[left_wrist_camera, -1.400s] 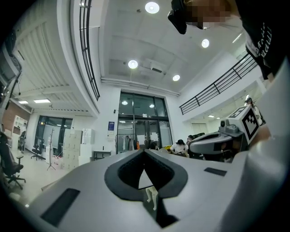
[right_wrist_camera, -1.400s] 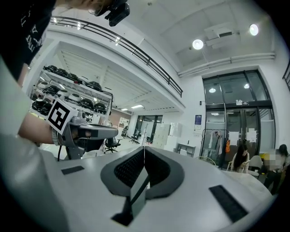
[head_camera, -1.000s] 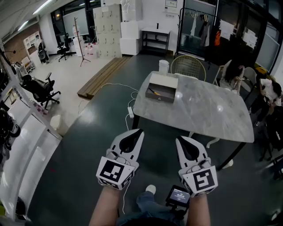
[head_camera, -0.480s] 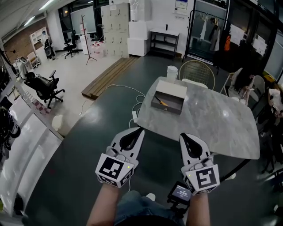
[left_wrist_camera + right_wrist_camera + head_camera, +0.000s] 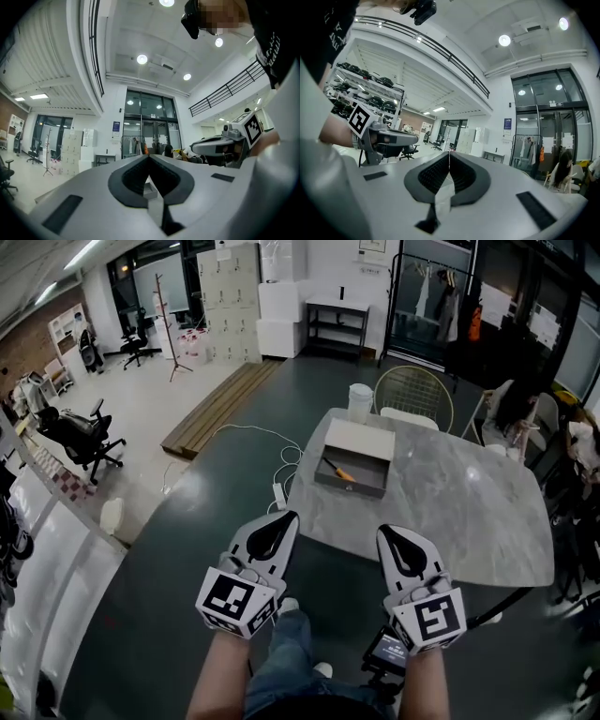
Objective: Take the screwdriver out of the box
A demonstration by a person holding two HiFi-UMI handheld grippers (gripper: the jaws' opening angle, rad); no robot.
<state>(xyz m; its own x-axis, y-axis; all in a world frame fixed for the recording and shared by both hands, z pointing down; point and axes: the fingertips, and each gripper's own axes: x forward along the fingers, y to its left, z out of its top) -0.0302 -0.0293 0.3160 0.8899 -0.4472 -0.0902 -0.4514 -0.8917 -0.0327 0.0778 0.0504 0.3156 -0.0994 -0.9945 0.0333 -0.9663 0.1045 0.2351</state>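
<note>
Two grippers, the left gripper (image 5: 286, 520) and the right gripper (image 5: 388, 535), hang side by side before the near edge of the marble tabletop (image 5: 450, 498) in the head view. The screwdriver (image 5: 339, 472) lies inside the open box (image 5: 358, 441) by the far left corner. The left gripper view shows jaws closed together, empty. The right gripper view shows the same.

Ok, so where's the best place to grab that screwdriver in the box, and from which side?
The screwdriver lies flat and slanted on the floor of the open box, so the walls would likely block a level approach. Come straight down from above and close across its orange end, which looks like the thicker handle.
</note>
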